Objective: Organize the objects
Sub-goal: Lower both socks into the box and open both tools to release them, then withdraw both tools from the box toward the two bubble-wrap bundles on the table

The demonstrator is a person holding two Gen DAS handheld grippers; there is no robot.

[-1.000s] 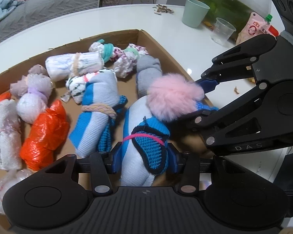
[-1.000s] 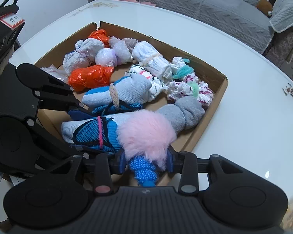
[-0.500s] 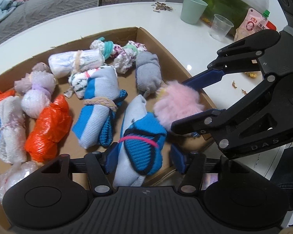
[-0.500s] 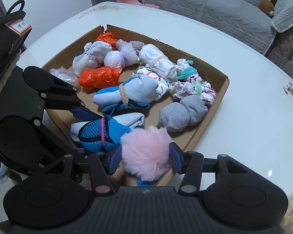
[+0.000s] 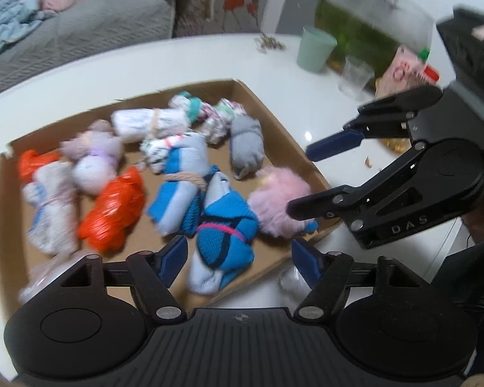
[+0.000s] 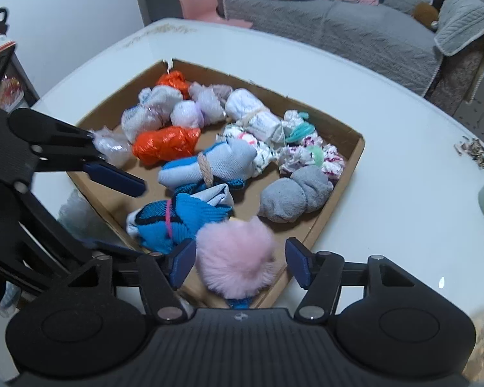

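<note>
Blue hat (image 5: pixel 224 235) with pink pompom (image 5: pixel 279 204) lies in the box's (image 5: pixel 287 135) near corner.
Its long axis runs along the near wall, pompom rightward; left gripper (image 5: pixel 238 256) and right gripper (image 6: pixel 240 264) have just been opening, fingers clear of it.

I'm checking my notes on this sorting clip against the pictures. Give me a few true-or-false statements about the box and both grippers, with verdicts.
1. The blue knit bundle with a pink pompom lies in the shallow cardboard box. True.
2. The right gripper is clamped on the pompom. False: its jaws have just been opening and stand apart around it.
3. The left gripper is open. True.
4. The grey rolled sock lies on the white table. False: it is in the box.
5. Two orange plastic bundles are in the box. True.
</note>
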